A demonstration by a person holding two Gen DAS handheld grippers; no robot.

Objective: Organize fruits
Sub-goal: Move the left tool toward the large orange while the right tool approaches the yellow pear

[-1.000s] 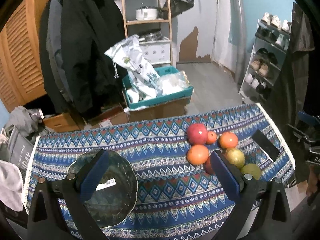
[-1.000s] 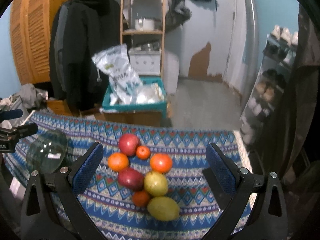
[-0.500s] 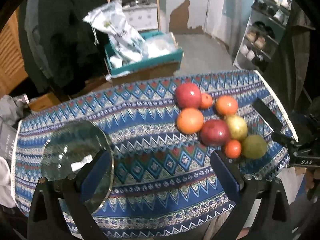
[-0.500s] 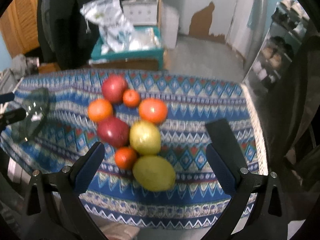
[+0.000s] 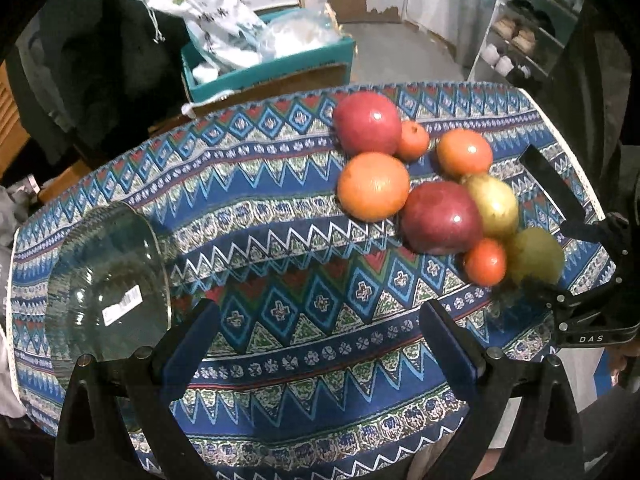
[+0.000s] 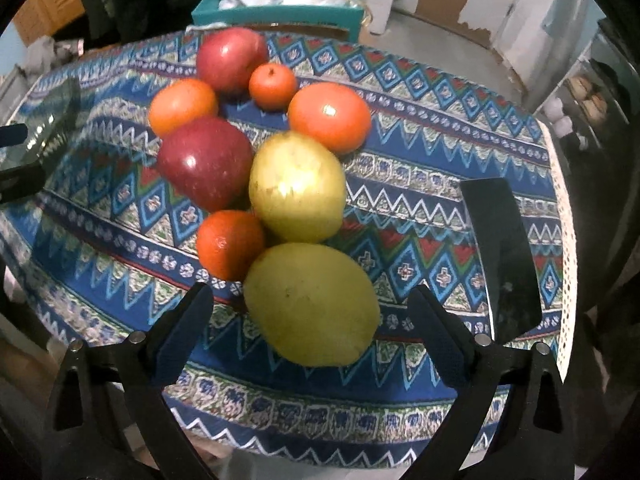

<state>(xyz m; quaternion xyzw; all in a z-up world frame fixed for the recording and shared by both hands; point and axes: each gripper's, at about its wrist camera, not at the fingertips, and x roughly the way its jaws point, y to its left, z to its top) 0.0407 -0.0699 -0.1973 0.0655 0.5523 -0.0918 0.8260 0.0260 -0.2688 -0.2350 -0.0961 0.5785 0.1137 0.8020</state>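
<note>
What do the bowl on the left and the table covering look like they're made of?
The bowl looks like clear glass: the pattern shows through it, and a white sticker sits on it. The table covering appears to be matte woven cloth, printed in blue zigzags, with a pale lace-like edge.

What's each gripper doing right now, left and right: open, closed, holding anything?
Left gripper: open, holding nothing, above the tablecloth.
Right gripper: open, holding nothing, jaws on either side of the green fruit.
</note>
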